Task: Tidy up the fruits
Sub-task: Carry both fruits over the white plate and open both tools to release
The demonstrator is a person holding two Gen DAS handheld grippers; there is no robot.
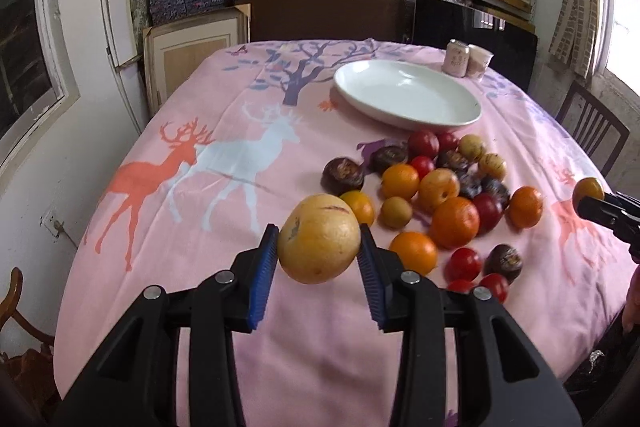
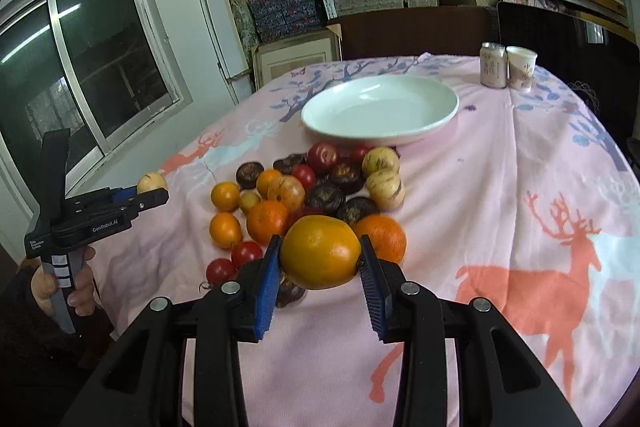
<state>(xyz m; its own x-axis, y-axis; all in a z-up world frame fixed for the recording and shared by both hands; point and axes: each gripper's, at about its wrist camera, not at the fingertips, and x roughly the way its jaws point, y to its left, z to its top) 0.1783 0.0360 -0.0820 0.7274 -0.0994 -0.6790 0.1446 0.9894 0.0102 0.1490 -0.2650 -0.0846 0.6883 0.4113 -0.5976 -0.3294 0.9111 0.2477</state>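
Note:
My left gripper (image 1: 319, 239) is shut on a pale yellow melon-like fruit (image 1: 319, 238), held above the pink cloth. My right gripper (image 2: 320, 253) is shut on an orange fruit (image 2: 320, 251), lifted over the heap. The fruit pile (image 1: 436, 199) holds oranges, small red fruits, dark brown round fruits and yellow striped ones, just below a bare white plate (image 1: 408, 94). The right wrist view shows the same pile (image 2: 312, 191), the plate (image 2: 380, 109) and, at far left, the left gripper (image 2: 154, 191) with its yellow fruit (image 2: 151, 181). The right gripper's tip (image 1: 592, 205) shows with its orange (image 1: 588, 190).
A can (image 2: 493, 65) and a paper cup (image 2: 521, 67) stand at the table's far right. Shelves of boxes fill the back wall. A dark chair (image 1: 592, 127) stands to the right, a wooden chair (image 1: 16, 307) at the lower left. A hand (image 2: 64, 287) grips the left tool.

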